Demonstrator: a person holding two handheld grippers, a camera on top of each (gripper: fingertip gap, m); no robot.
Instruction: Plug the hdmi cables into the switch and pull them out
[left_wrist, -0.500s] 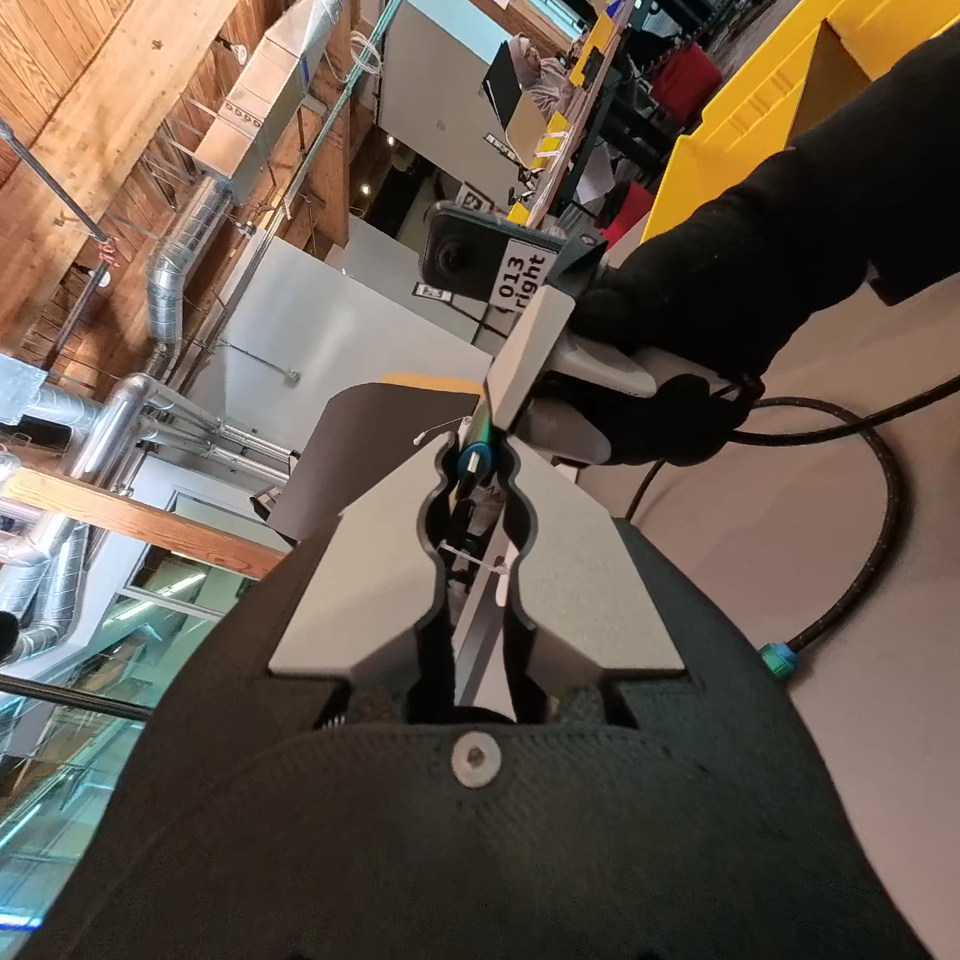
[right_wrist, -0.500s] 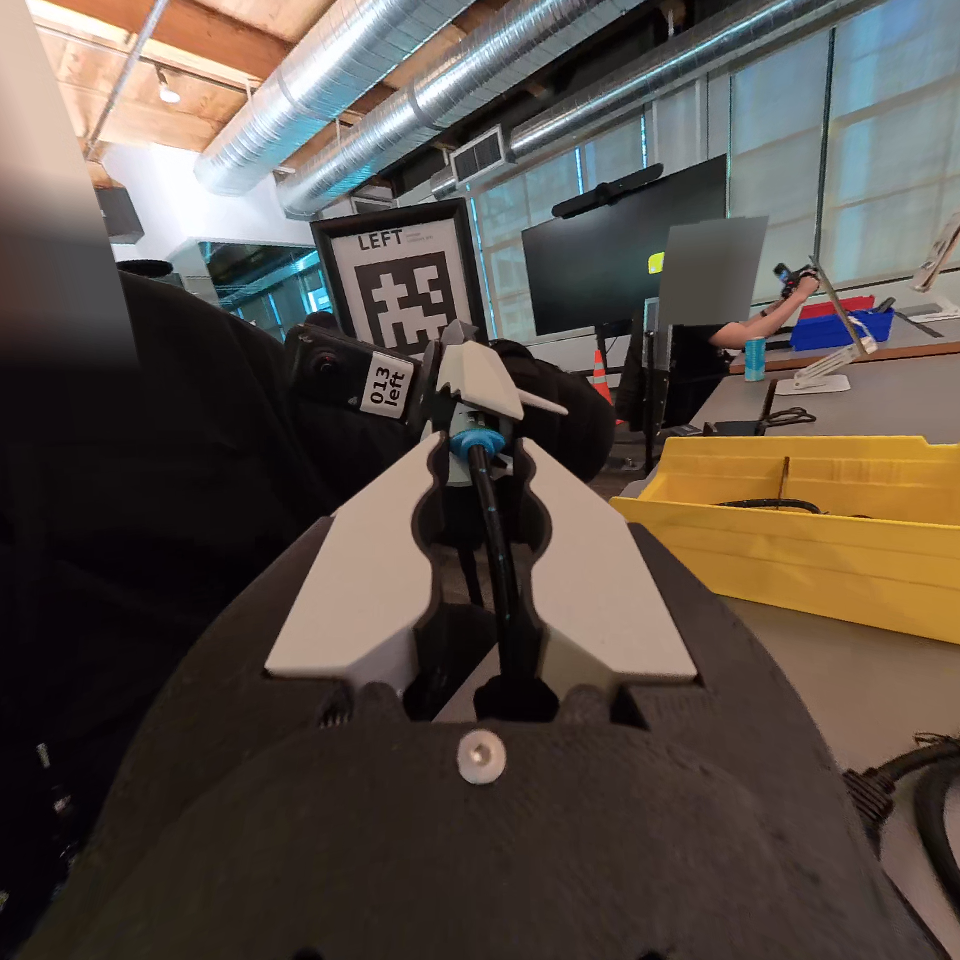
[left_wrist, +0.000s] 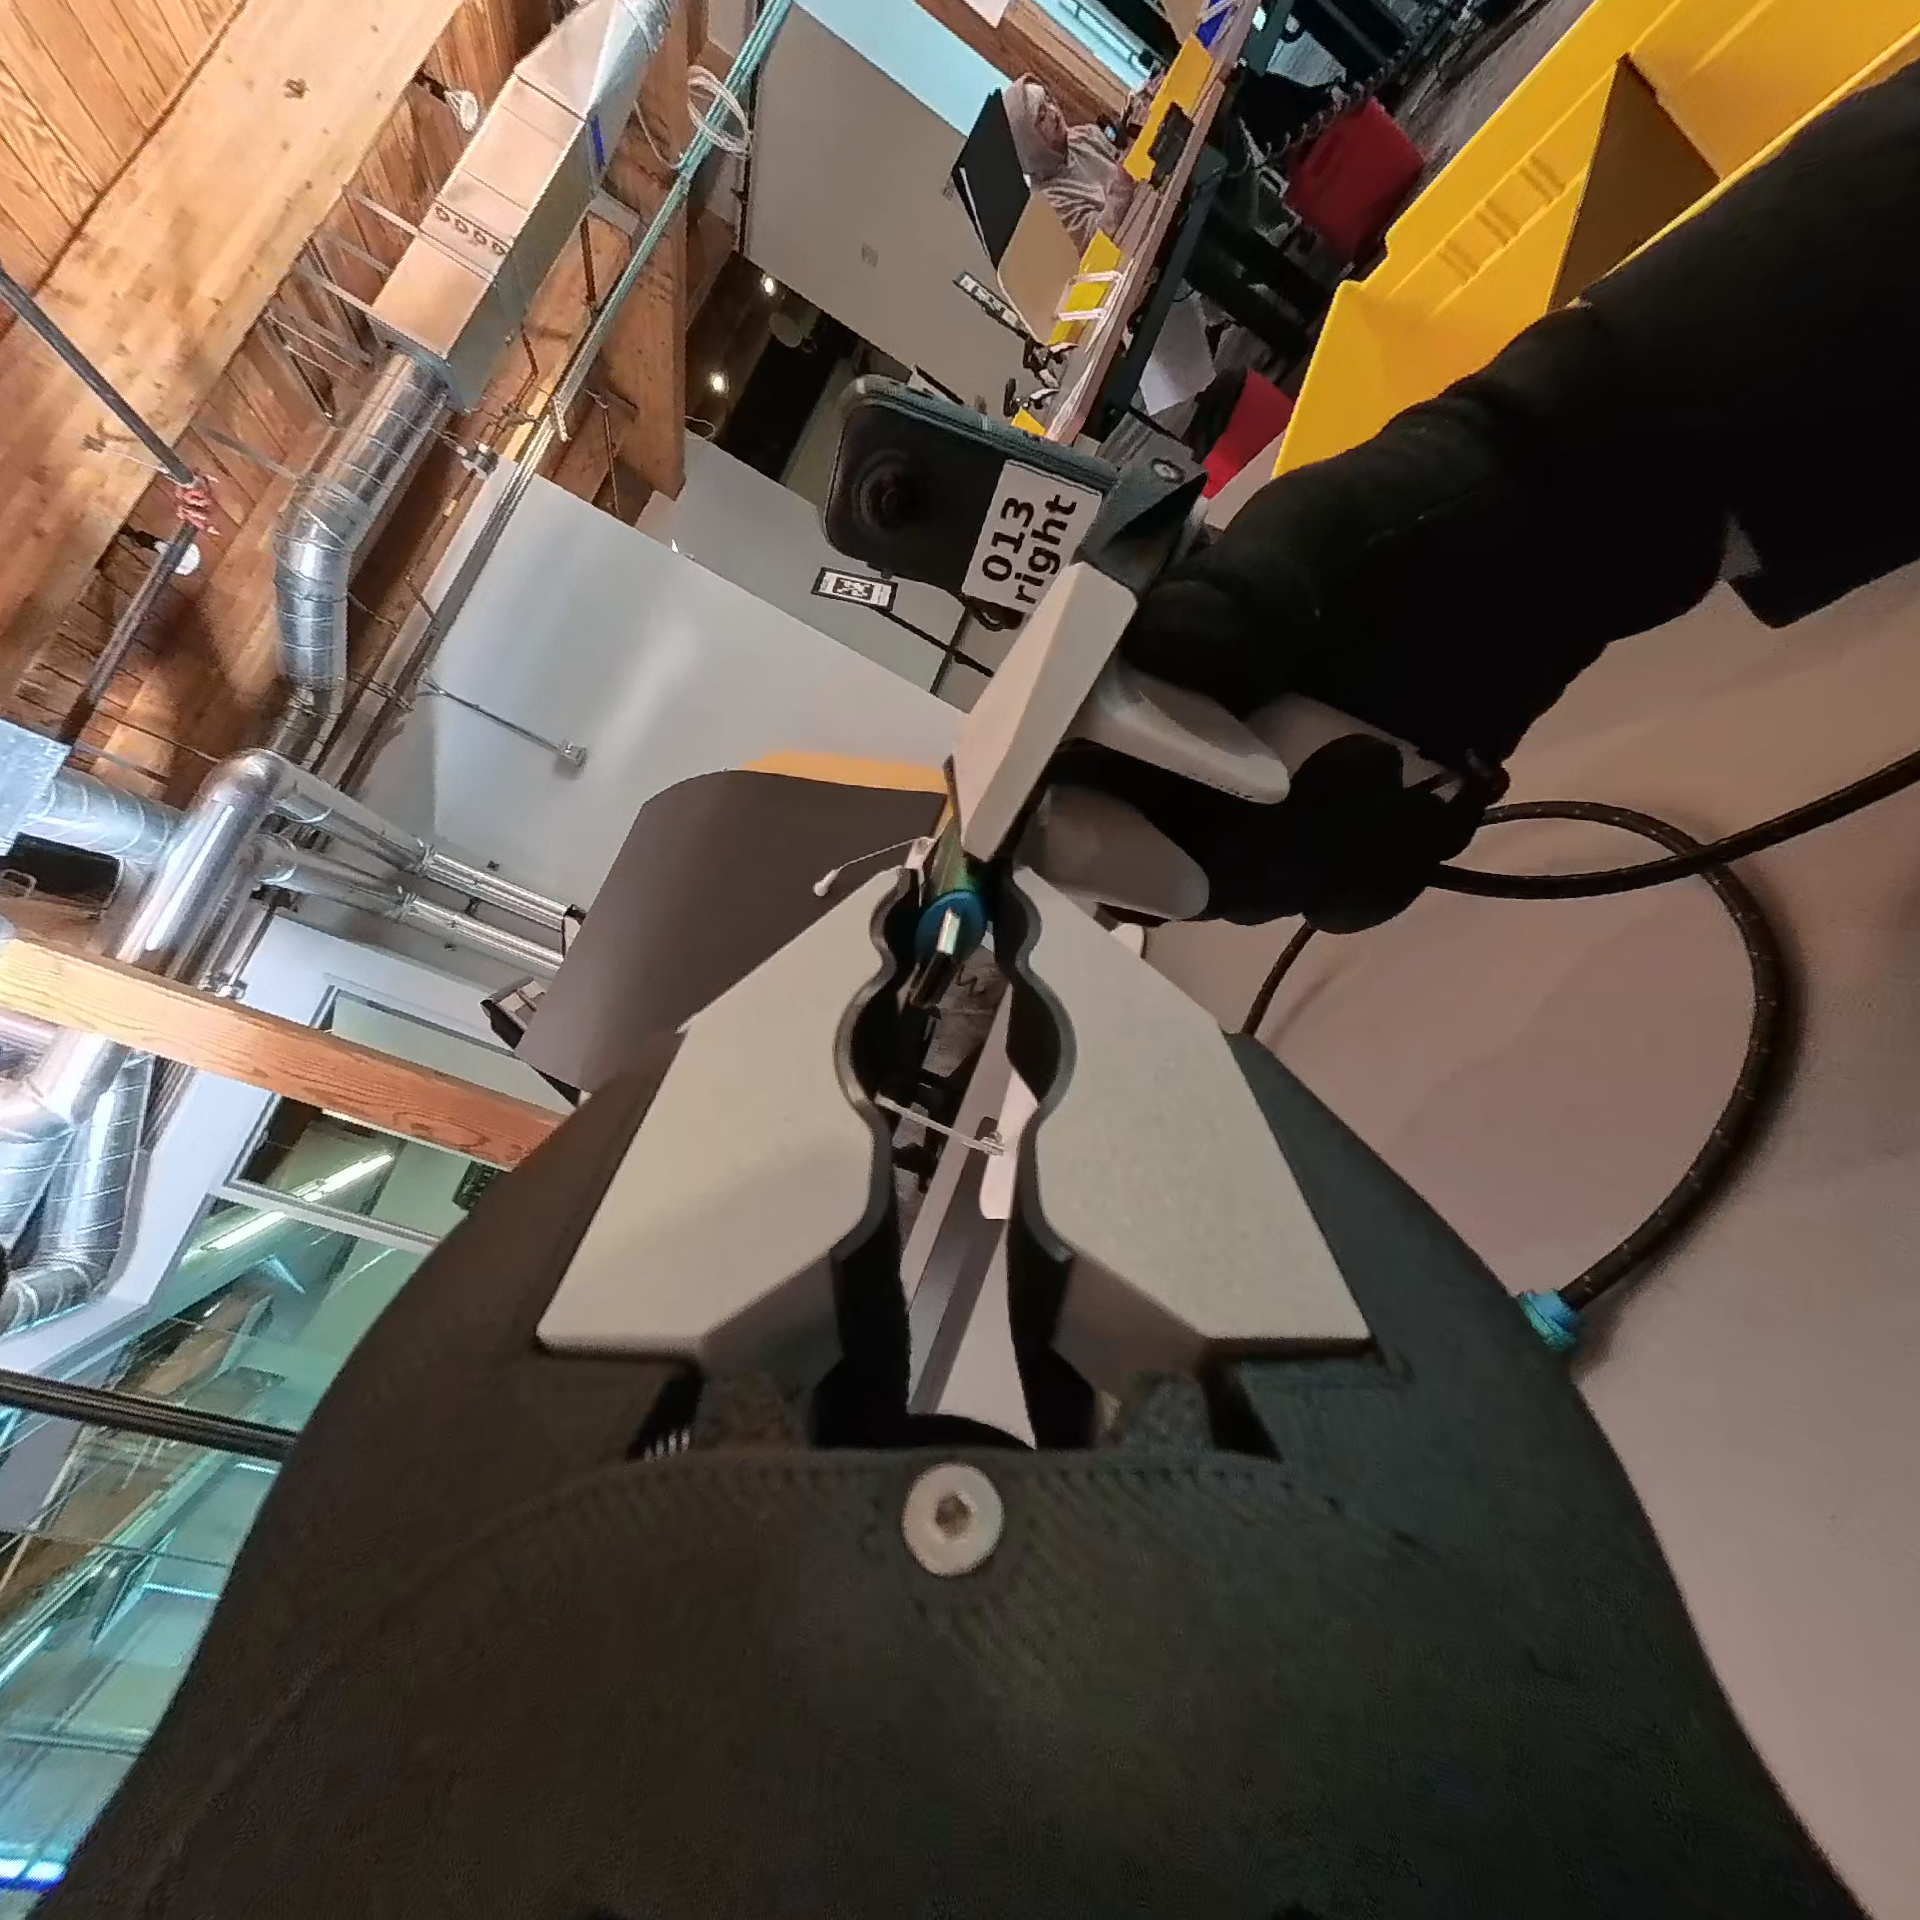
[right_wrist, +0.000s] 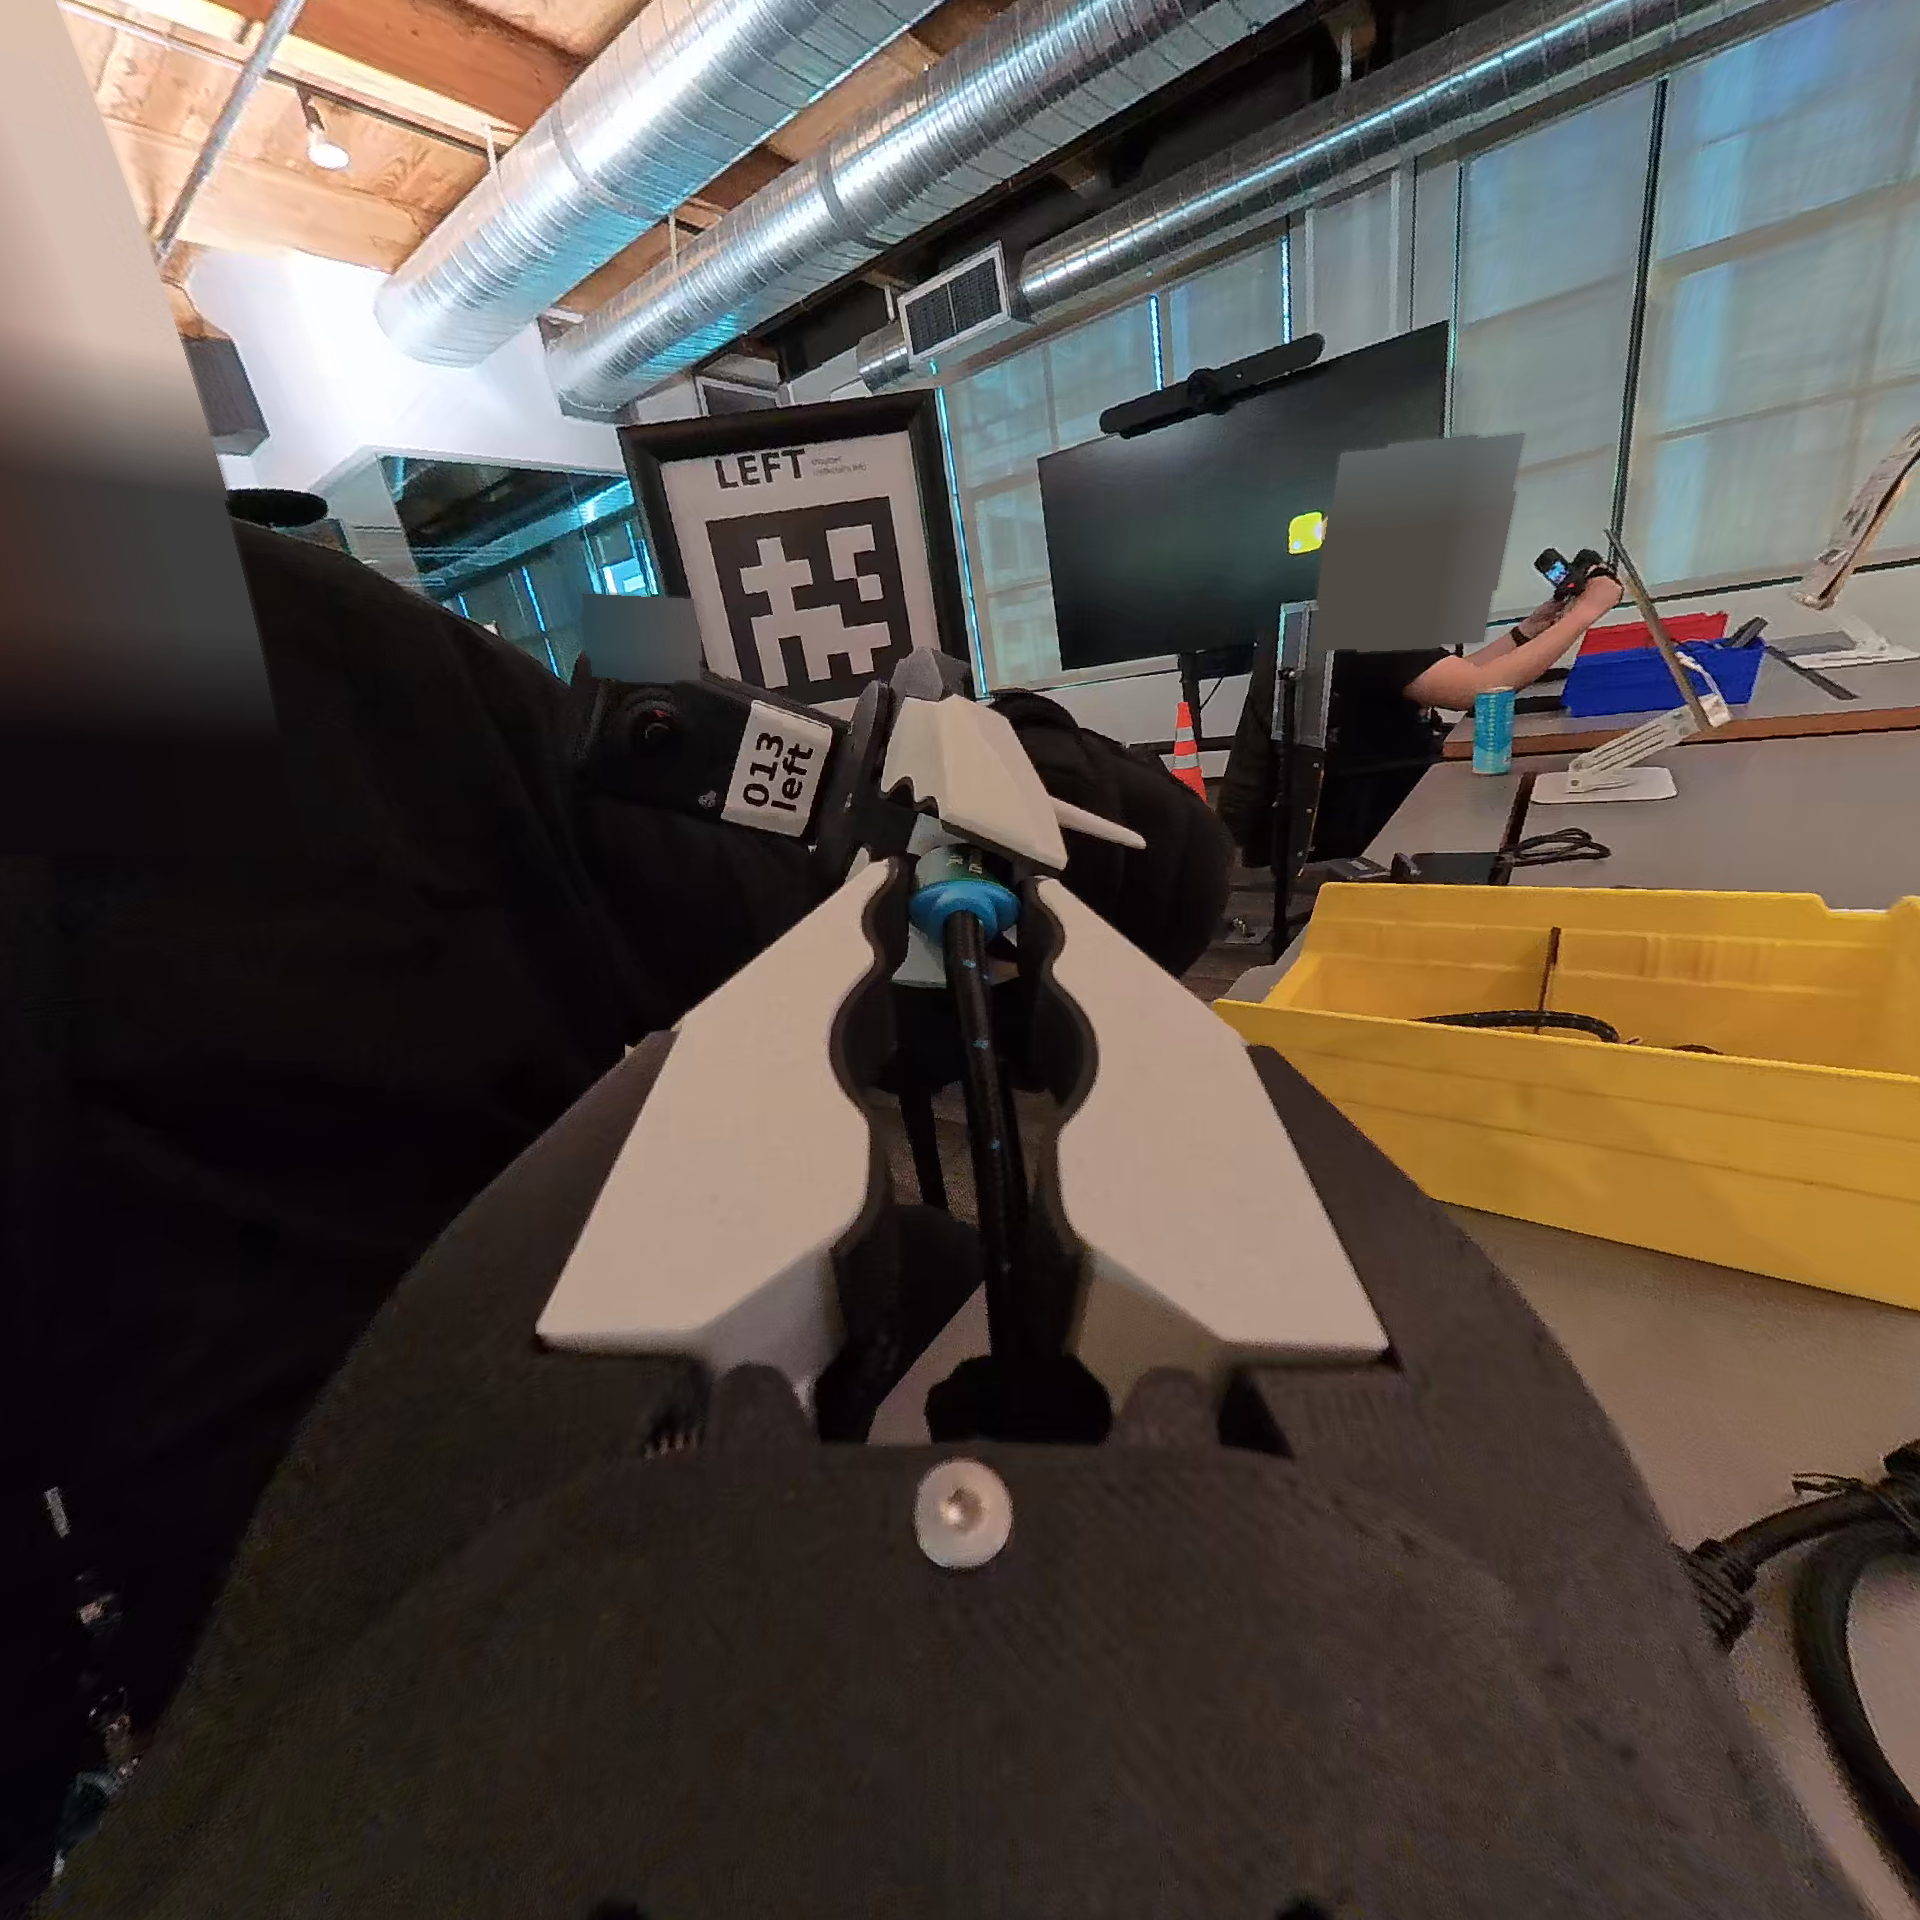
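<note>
1. The grey table (left_wrist: 1558, 1091) carries a long yellow bin (right_wrist: 1558, 1091) on the right wrist view's right side, with dark cable lying inside it; the left wrist view shows the bin at its upper right corner
2. The two tools meet tip to tip above the table edge, each held by a black-gloved hand (left_wrist: 1382, 644)
3. The right gripper (right_wrist: 951, 894) has its jaws clamped on the teal plug (right_wrist: 956, 871) of a black braided hdmi cable (right_wrist: 987, 1091), which runs back between the fingers toward the camera
4. The left gripper (left_wrist: 951, 904) points at that same plug; its jaws stand close together around a dark, flat connector tip (left_wrist: 935, 961) with a blue collar, and whether they press on it cannot be told
5. In the left wrist view another stretch of black cable loops over the table to a blue-collared end (left_wrist: 1545, 1320) beside the tool body
6. The switch cannot be made out in either view
</note>
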